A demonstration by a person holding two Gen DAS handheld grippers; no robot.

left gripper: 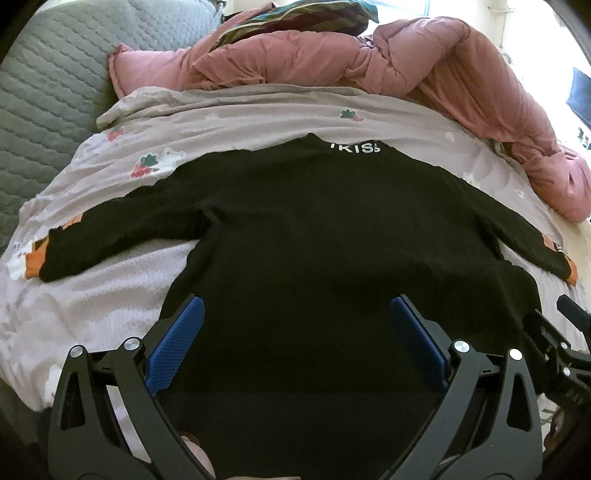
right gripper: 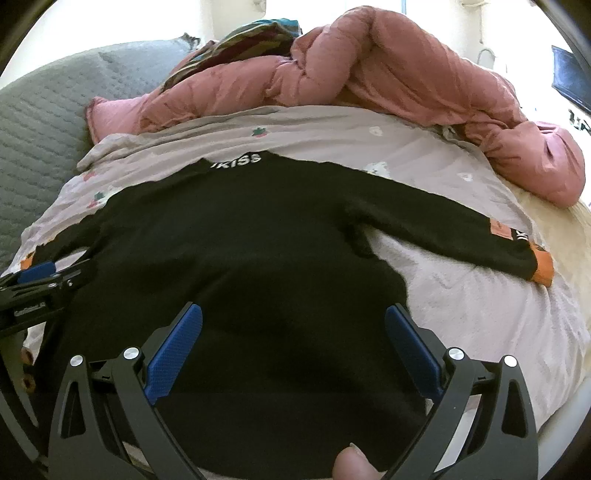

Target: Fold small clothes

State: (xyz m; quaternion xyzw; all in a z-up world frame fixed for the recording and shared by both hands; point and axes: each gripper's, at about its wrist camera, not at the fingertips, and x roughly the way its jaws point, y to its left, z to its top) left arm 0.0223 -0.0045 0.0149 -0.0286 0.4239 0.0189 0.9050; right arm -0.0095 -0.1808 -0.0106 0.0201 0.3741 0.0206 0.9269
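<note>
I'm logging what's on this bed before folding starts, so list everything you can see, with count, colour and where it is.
sweater: one, black with white neck lettering and orange cuffs, spread flat on the sheet, sleeves out to both sides.
bed sheet: one, pale lilac with small prints, under the sweater.
duvet: one, pink, bunched along the far side.
striped fabric: one, multicoloured, behind the duvet.
quilted cover: one, grey, far left.
left gripper: one, black with blue pads, open over the sweater's hem.
right gripper: one, same colours, open over the hem.
</note>
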